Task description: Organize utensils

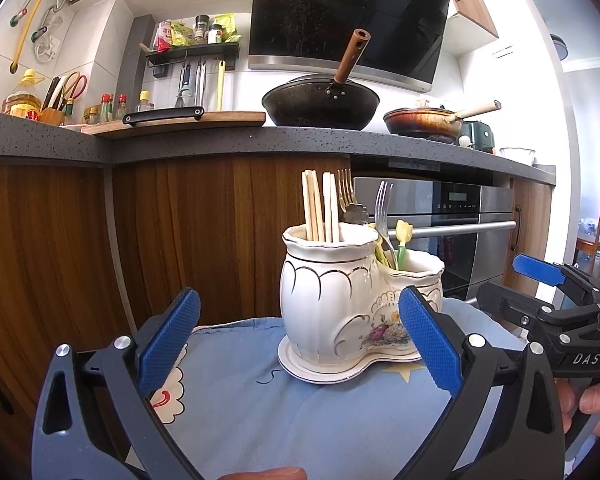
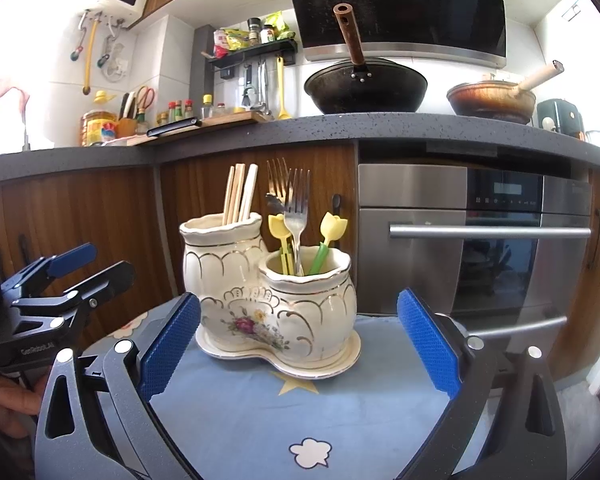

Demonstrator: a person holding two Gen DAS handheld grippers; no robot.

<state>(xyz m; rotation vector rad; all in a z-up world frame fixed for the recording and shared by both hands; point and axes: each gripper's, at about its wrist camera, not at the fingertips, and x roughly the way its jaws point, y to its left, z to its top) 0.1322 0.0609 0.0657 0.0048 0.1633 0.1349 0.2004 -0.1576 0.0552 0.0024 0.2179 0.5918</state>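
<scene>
my left gripper [image 1: 298, 342] is spread wide with nothing between its blue pads [image 1: 172, 336]. my right gripper [image 2: 298, 340] is just as wide and also holds nothing. the white ceramic utensil holder [image 2: 276, 304] stands upright on the blue cloth [image 2: 260, 412] ahead of both, apart from the pads. chopsticks [image 2: 240, 194] stand in its taller pot. the metal forks [image 2: 296, 216] and yellow tulip-topped picks [image 2: 332, 226] sit in the shorter one. behind it is the oven [image 2: 476, 236], with a black wok [image 2: 366, 86] on the counter above.
</scene>
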